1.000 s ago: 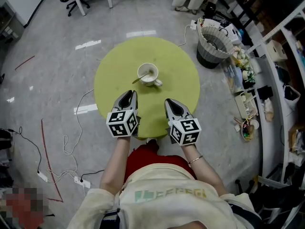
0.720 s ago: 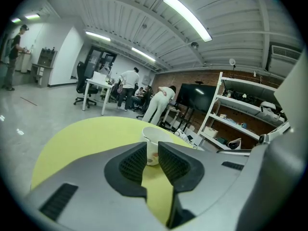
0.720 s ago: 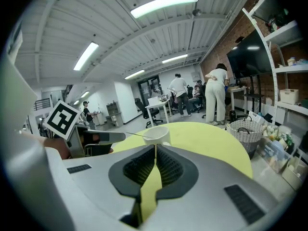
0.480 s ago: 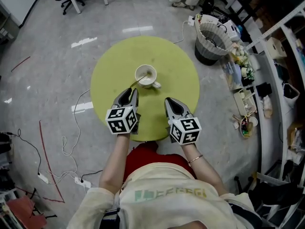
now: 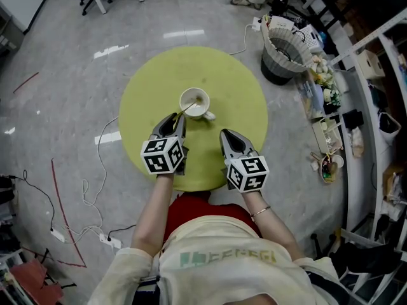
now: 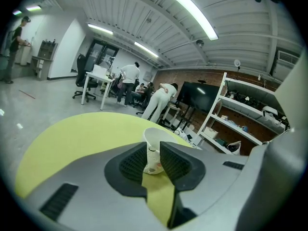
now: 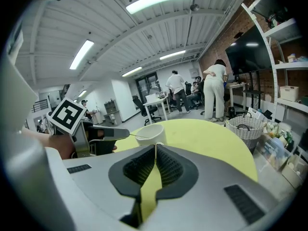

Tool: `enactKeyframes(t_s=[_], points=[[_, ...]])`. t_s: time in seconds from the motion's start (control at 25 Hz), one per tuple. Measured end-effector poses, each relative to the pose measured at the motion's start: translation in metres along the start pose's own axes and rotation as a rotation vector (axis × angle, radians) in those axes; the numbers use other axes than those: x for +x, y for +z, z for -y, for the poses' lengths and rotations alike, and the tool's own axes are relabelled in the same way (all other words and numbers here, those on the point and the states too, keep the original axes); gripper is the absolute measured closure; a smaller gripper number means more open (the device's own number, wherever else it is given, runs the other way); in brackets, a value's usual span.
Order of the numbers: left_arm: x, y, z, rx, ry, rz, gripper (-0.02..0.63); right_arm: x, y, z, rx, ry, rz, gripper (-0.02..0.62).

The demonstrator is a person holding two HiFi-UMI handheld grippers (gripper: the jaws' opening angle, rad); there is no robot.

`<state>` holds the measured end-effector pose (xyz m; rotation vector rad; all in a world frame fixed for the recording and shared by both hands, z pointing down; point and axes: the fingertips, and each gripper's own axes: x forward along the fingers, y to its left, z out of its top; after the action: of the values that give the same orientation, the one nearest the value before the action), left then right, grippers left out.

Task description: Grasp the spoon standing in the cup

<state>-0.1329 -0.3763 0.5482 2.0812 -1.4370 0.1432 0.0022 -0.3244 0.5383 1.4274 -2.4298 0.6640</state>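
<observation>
Table (image 5: 236,84): round, yellow-green, on a grey floor. White cup (image 5: 195,101) stands near its middle, handle on the side toward your right. Spoon (image 5: 184,109) stands in the cup, bowl end inside, thin handle leaning out over the rim toward your left gripper (image 5: 176,120).

Left gripper: you hold it low over the table's near-left part, pointing at the cup. Jaws apart by a narrow gap. In the left gripper view the cup (image 6: 155,134) shows straight ahead through that gap, beyond the jaw tips, with bare table between. The spoon handle is hard to pick out in that view. From the right gripper view the handle (image 7: 137,136) runs as a fine line from the cup (image 7: 150,133) to just in front of the left gripper's tip. You cannot tell from any view whether the tip touches it. Nothing is clamped.

Right gripper (image 5: 227,136): over the table's near-right part, beside the left one and a little farther back from the cup. Jaws together at the tips, with nothing between them. The cup sits ahead of them, slightly to their left.

Off the table: a woven basket (image 5: 283,59) on the floor to the right, shelves along the right wall, cables (image 5: 95,189) on the floor to the left. People stand at desks in the background.
</observation>
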Motion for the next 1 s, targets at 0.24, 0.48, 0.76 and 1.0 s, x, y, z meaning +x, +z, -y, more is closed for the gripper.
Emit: enactKeyframes(t_s=[0.24,0.48,0.76,1.0], points=[[0.007,0.003,-0.005,-0.018,-0.007,-0.005,0.52,0.01,-0.001,-0.001,0.007,0.004,-0.011,0.557],[0.013,0.002,-0.005,-0.025,-0.019,-0.013,0.54,0.014,0.0,0.002,0.007,0.004,-0.017,0.557],[0.014,0.004,-0.001,-0.025,-0.026,-0.008,0.555,0.015,0.002,0.006,0.01,0.001,-0.017,0.557],[0.013,0.004,-0.003,-0.023,-0.025,-0.003,0.558,0.017,-0.002,0.004,0.009,0.01,-0.02,0.557]])
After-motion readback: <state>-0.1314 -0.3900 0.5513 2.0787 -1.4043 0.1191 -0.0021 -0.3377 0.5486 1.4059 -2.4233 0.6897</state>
